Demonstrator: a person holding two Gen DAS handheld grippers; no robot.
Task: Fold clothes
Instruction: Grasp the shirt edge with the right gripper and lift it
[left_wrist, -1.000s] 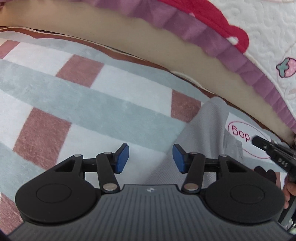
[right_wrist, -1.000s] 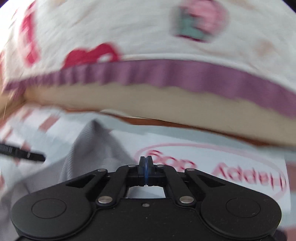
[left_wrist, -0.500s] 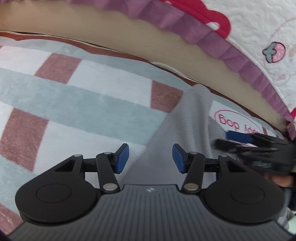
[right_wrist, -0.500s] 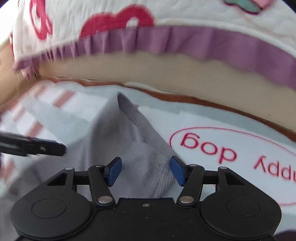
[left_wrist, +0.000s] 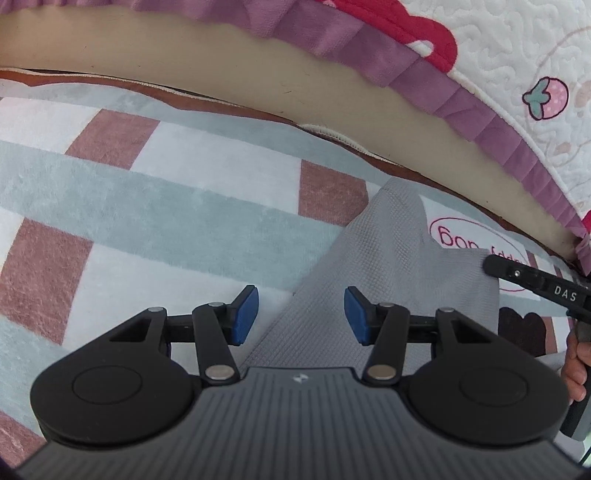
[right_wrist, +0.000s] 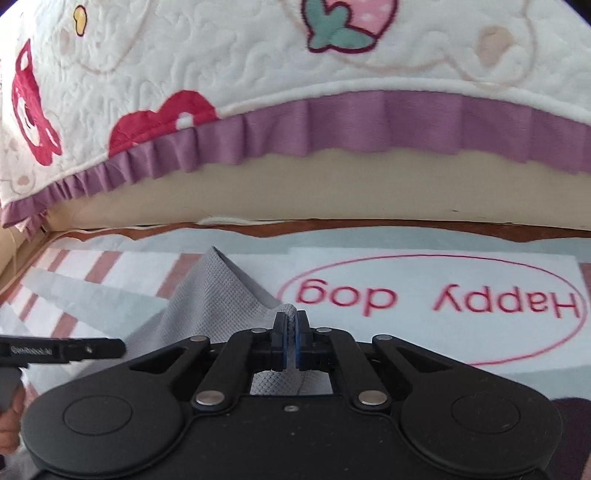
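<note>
Grey waffle-knit garment (right_wrist: 221, 306) on checked rug (left_wrist: 166, 206): right claw (right_wrist: 290, 332) clenched on its fold; left claw (left_wrist: 301, 314) released, straddling its edge.

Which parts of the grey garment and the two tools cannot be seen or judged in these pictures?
- Grey garment: its near part is hidden under the left tool body in the left wrist view; its kind is unclear.
- Right tool: shut on a fold; its own body covers the cloth below in the right wrist view.
- Right tool tip in the left wrist view: its grip cannot be judged side-on.
- Rug: cut off by frame edges.
</note>
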